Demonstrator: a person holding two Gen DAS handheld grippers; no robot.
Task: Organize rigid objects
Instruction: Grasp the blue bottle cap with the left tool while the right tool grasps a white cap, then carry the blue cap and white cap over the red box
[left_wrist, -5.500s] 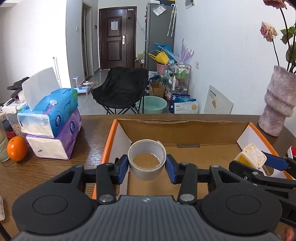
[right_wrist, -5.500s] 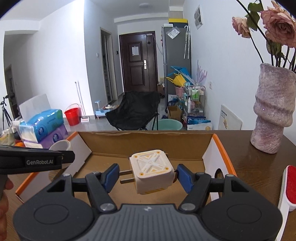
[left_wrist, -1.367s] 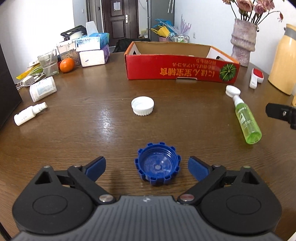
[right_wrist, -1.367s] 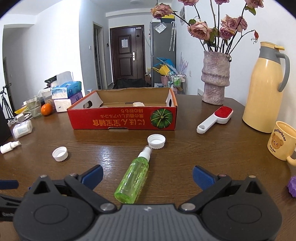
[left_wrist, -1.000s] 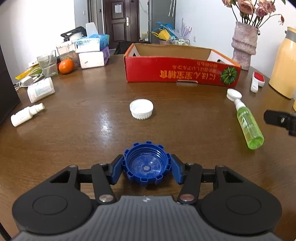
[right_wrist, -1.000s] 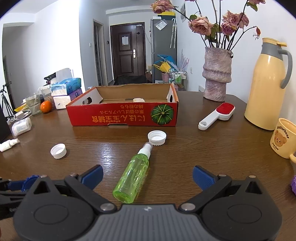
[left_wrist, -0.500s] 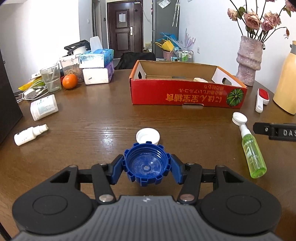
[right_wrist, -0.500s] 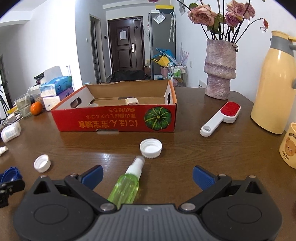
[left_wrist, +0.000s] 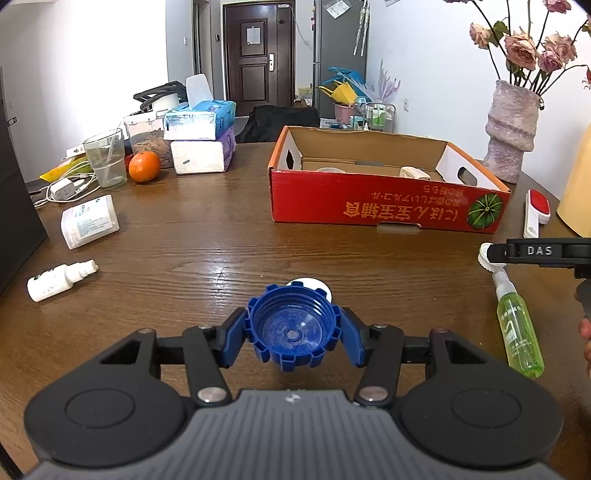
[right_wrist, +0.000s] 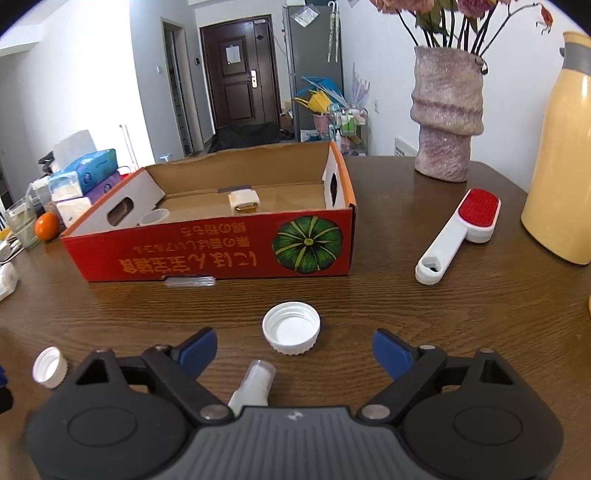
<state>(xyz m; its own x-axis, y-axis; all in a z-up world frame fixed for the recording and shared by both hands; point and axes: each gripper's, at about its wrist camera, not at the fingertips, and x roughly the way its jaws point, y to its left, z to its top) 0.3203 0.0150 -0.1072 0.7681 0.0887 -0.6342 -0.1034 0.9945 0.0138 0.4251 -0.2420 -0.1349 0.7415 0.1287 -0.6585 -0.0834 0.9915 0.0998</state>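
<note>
White walls w/ a dark brown door (left_wrist: 257, 55) at the far end of the hallway; grey fridge (left_wrist: 339, 55) just right of door, black folding chair (left_wrist: 277, 123) in front of it, cluttered wire rack (left_wrist: 375, 116) to fridge's right. Dark wood-grain counter (left_wrist: 207, 236) up front, glossy in even daylight.

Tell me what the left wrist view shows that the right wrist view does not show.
Only the left wrist view shows the left gripper shut on the blue cap, and the small white spray bottle. Only the right wrist view shows the open right gripper above the green bottle's nozzle, and the whole white cap. Both show the red box, the brush and the vase.
</note>
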